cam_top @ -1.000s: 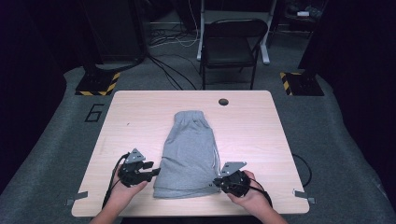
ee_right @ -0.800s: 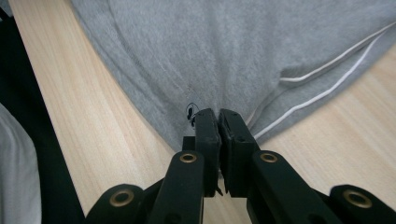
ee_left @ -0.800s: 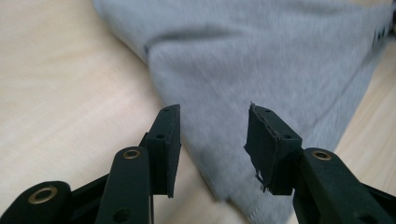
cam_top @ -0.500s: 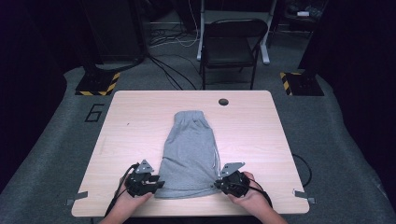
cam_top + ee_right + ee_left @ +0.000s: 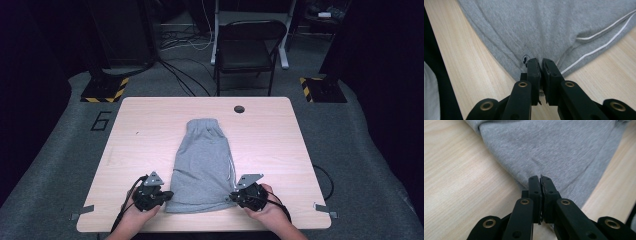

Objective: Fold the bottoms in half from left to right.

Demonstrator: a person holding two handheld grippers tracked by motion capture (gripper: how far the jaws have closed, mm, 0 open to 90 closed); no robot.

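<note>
High view looks down over the table (image 5: 150, 125); both gripper views sit close, sharing the grey shorts (image 5: 202, 160).

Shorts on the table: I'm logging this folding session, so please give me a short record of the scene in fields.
item: grey shorts, lying flat on the table, waistband at the far end, hem toward the person
drawstring: white cord trailing along the shorts' right side
left gripper: jaws have just been closing; now shut on the hem's left corner
right gripper: shut on the hem's right corner
hands: one on each gripper, at the table's near edge
behind table: a dark chair and floor cables
</note>
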